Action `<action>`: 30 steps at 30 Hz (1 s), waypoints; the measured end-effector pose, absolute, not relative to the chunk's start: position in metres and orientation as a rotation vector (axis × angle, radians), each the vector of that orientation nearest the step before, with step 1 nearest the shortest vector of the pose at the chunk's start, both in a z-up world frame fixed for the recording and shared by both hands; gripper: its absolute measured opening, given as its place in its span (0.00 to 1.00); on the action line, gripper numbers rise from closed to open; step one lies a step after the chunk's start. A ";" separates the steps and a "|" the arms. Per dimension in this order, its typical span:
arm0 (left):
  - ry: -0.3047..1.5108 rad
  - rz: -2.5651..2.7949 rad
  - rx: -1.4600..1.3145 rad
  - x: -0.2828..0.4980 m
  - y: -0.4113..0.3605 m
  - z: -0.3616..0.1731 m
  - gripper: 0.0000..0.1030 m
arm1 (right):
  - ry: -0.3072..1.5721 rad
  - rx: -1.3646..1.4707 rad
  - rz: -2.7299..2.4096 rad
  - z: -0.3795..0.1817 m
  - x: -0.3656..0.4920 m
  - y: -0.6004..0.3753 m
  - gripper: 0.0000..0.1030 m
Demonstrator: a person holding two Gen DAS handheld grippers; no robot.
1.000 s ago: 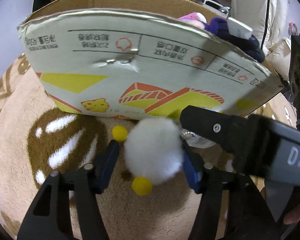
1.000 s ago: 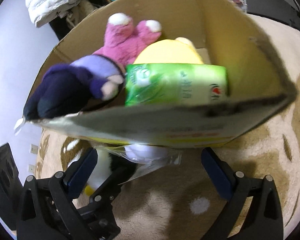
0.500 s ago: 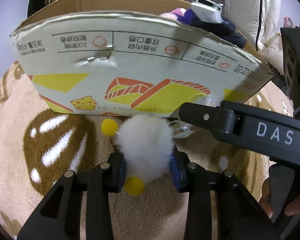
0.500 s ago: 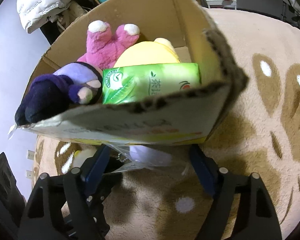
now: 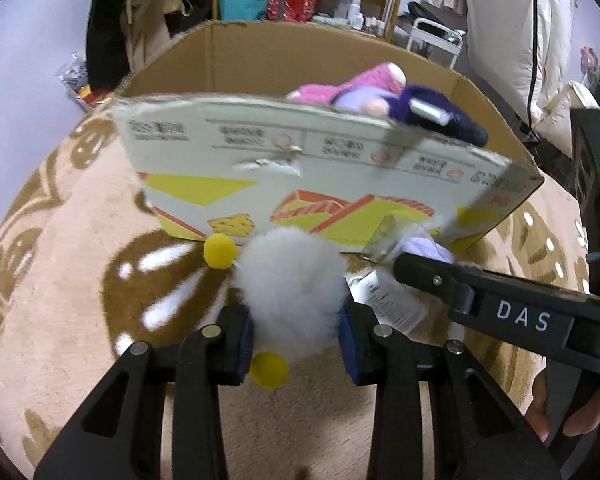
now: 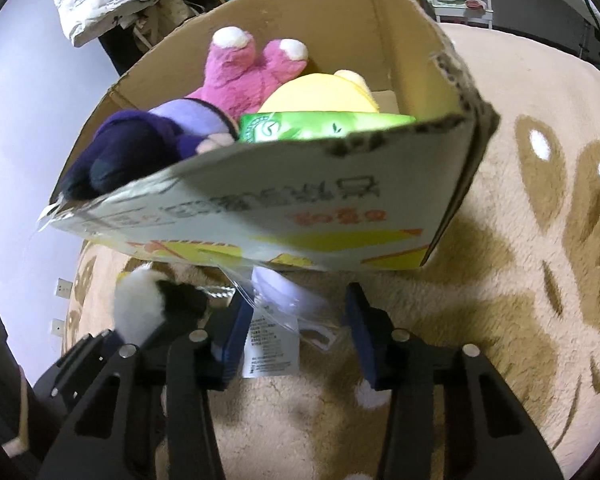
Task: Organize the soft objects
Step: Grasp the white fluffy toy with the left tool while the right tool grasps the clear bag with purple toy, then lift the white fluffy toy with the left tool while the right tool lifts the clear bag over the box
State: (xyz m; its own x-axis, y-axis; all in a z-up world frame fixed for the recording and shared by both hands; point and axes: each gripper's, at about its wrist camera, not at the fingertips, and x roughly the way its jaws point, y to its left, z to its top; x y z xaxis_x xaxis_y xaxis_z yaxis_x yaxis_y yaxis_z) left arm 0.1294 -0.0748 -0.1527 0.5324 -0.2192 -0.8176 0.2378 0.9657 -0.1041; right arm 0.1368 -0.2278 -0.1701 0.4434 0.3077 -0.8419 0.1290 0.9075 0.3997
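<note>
Pick-up phase, by the look of it: two soft items sit on the beige plush rug with brown paw prints (image 5: pixel 80 280), just in front of the printed cardboard box (image 5: pixel 340 184), and both tools are on them. Left gripper (image 5: pixel 296 334) has its blue pads pressed into the sides of the fluffy white pom-pom toy with yellow balls (image 5: pixel 290 300), fur bulging around them, so that one reads as clamped. Right gripper (image 6: pixel 294 334) straddles the lilac soft item in a clear plastic bag (image 6: pixel 278 300); its pads stand a little apart either side of the crinkled bag, one touching the plastic, and whether it truly bites I cannot tell.

Inside the box already: a pink plush toy (image 6: pixel 244 68), a dark purple plush toy (image 6: pixel 140 144) hanging over the near wall, a yellow plush cushion (image 6: pixel 320 94), and a green tissue pack (image 6: pixel 320 128).

Next move, I'd judge, calls for a lift high enough to clear that near wall, then a drop into the free left side.

Both tools come in low and nearly level with the rug, side by side, the right one crossing just beside the left; a bare hand (image 5: pixel 556 420) shows at its handle.
</note>
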 end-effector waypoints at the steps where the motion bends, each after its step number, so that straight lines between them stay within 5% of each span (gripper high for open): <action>1: 0.968 -0.264 0.018 0.123 -0.064 -0.147 0.33 | 1.115 0.437 0.123 -0.169 0.135 -0.227 0.44; 14: 0.910 -0.183 0.033 0.117 -0.032 -0.122 0.33 | 1.068 0.272 0.266 -0.147 0.110 -0.195 0.11; 30: 0.753 -0.126 0.110 0.074 -0.018 -0.070 0.33 | 0.921 0.189 0.251 -0.087 0.063 -0.203 0.08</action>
State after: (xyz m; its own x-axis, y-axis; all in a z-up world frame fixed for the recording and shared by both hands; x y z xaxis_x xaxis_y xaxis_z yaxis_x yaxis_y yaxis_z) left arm 0.0743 -0.0182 -0.0699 0.7228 -0.0742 -0.6871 0.1529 0.9867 0.0542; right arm 0.0632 -0.2025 -0.0869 0.5795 0.2930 -0.7604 -0.1327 0.9546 0.2667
